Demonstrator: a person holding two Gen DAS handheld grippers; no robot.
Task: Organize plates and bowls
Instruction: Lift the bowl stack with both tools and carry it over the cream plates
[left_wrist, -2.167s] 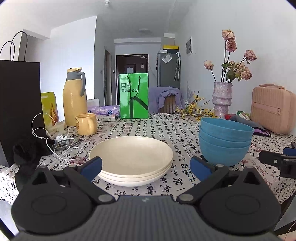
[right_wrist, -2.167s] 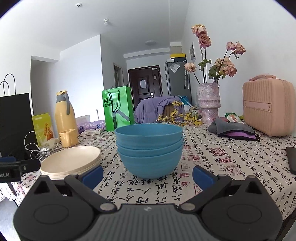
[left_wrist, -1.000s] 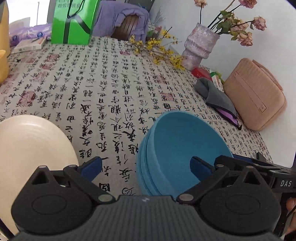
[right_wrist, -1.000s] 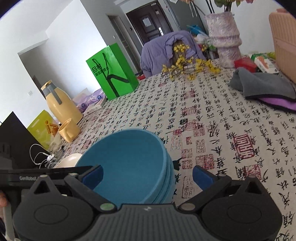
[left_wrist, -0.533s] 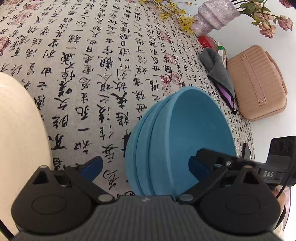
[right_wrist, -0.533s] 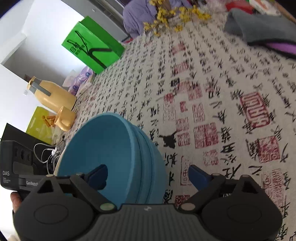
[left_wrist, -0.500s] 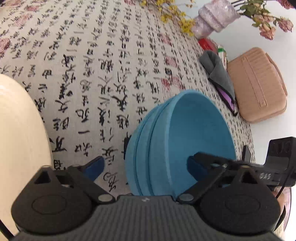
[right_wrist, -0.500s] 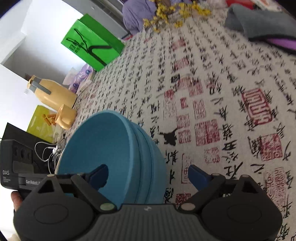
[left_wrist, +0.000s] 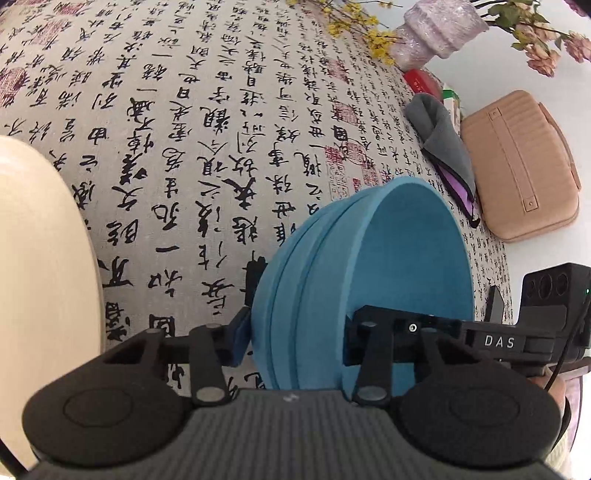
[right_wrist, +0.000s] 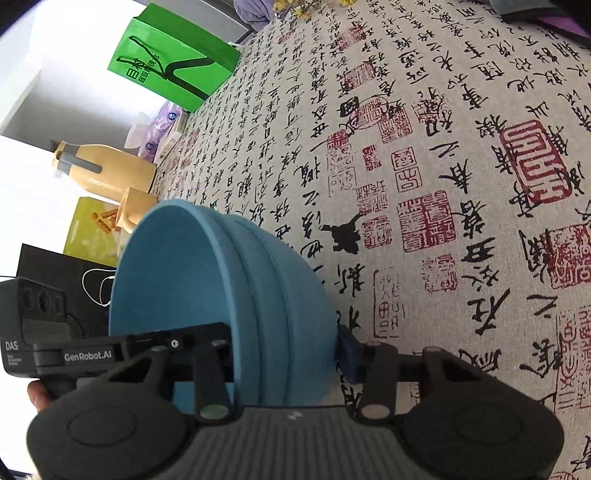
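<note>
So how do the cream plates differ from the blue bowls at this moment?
The blue bowls are deep and steep-sided; the cream plates are shallow and broad. The left gripper and right gripper each straddle the bowls' rim, jaws just closing; nothing touches the plates. Both sit on the patterned tablecloth.

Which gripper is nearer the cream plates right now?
Left. The left gripper straddles the blue bowls' rim on the side facing the cream plates; the right gripper straddles the far rim.
</note>
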